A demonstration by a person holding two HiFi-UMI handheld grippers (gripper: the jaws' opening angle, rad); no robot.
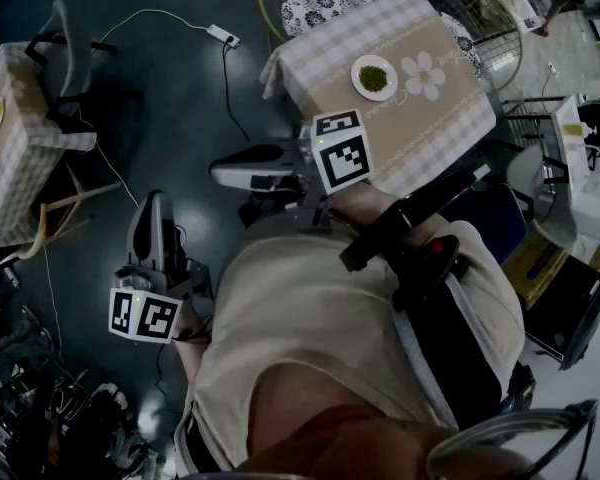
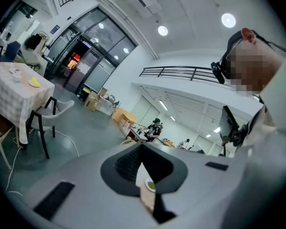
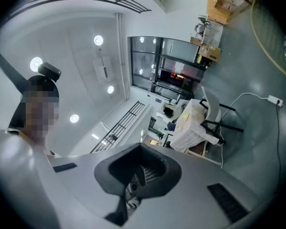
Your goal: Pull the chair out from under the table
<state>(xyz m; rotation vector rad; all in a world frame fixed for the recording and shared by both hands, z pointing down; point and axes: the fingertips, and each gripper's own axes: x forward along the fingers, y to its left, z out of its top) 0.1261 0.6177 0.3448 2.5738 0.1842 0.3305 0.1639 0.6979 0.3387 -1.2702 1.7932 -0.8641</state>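
Note:
The table (image 1: pixel 450 118) under a checked cloth stands ahead of me and carries a plate (image 1: pixel 374 76) of something green. A yellow wire chair (image 1: pixel 320 3) with a patterned cushion is tucked in at its far side, and a second one (image 1: pixel 472 30) sits at the far right. My right gripper (image 1: pixel 217 173) hovers just left of the table's near corner, points left and is shut on nothing. My left gripper (image 1: pixel 152 203) hangs lower left over the floor, shut and empty. The left gripper view shows its closed jaws (image 2: pixel 142 148), the right gripper view the same (image 3: pixel 140 149); neither touches a chair.
A second checked table (image 1: pixel 10 138) with a grey chair (image 1: pixel 70 43) stands at the left, also seen from the grippers (image 2: pixel 9 94) (image 3: pixel 193 123). A white power strip (image 1: pixel 223 36) and its cable lie on the dark floor. Shelves and boxes (image 1: pixel 580 178) crowd the right.

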